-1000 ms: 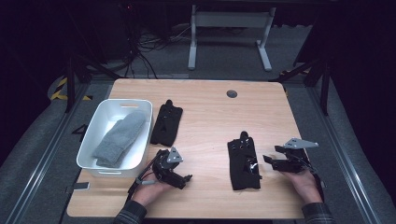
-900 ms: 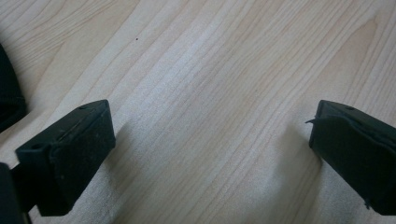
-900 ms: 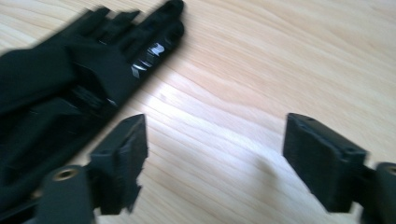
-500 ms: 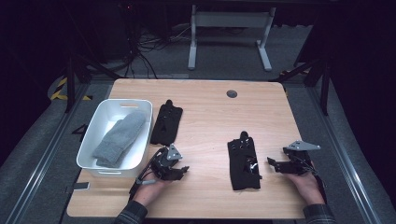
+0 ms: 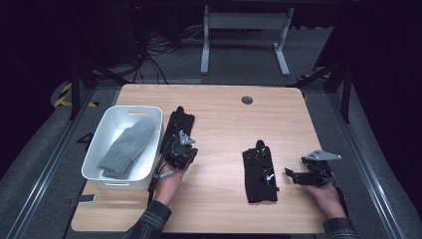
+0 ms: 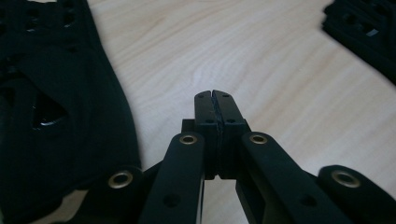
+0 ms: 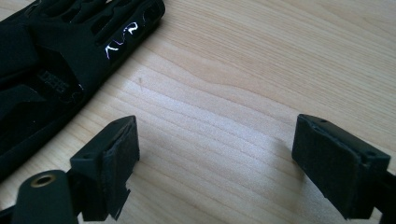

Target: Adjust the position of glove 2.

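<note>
Gloves (image 5: 260, 172) (image 5: 179, 124) flank bare worktop (image 5: 219, 129); your left gripper (image 5: 180, 149) has just pinched its fingers together on nothing, while your right gripper (image 5: 293, 175) holds fingers wide, level.

Left gripper (image 5: 180, 148) jaws just closed empty, right gripper (image 5: 293, 175) jaws wide

A white bin (image 5: 96, 160) holds a grey sock (image 5: 127, 147) on the wooden table (image 5: 224, 114).

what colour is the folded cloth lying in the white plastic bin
Grey: the folded cloth shows best in the high view.
</note>
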Demonstrator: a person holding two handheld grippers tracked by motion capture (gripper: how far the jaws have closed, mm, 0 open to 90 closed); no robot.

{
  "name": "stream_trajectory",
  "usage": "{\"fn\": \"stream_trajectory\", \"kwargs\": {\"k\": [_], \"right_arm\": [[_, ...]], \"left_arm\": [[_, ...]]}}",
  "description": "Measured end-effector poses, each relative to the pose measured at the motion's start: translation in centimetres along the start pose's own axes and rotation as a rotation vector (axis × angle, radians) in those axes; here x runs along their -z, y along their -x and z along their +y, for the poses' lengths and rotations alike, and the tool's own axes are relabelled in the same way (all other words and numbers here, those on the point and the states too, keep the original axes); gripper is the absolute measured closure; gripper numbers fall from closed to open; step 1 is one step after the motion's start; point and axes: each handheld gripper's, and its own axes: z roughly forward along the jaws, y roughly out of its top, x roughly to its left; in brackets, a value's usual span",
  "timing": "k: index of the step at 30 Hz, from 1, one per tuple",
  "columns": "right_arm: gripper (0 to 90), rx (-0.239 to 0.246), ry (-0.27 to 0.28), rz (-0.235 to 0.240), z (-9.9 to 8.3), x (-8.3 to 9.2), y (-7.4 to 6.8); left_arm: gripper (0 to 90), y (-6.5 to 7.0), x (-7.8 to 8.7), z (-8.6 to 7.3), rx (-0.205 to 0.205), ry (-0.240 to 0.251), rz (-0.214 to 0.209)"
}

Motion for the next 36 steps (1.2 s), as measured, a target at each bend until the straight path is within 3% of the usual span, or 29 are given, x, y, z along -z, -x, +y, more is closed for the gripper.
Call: {"fn": "stream_trajectory", "kwargs": {"k": [16, 22, 27, 29, 36], "right_arm": [[15.1, 0.001, 0.001, 0.006, 0.0, 0.0, 0.0], [15.2, 0.000, 0.001, 0.006, 0.0, 0.0, 0.0], [15.2, 0.000, 0.001, 0.006, 0.0, 0.0, 0.0], [15.2, 0.001, 0.001, 0.007, 0.0, 0.0, 0.0], [15.2, 0.001, 0.000, 0.006, 0.0, 0.0, 0.0]], "left_arm": [[90.0, -4.2, -4.1, 3.2, 0.118, -0.024, 0.163], [90.0, -5.6, -5.5, 3.7, 0.132, -0.055, 0.217], [90.0, -6.2, -7.0, 3.2, 0.143, -0.107, 0.204], [90.0, -5.9, -7.0, 3.2, 0.134, -0.097, 0.212], [90.0, -4.7, -6.8, 3.0, 0.108, -0.098, 0.138]]}}
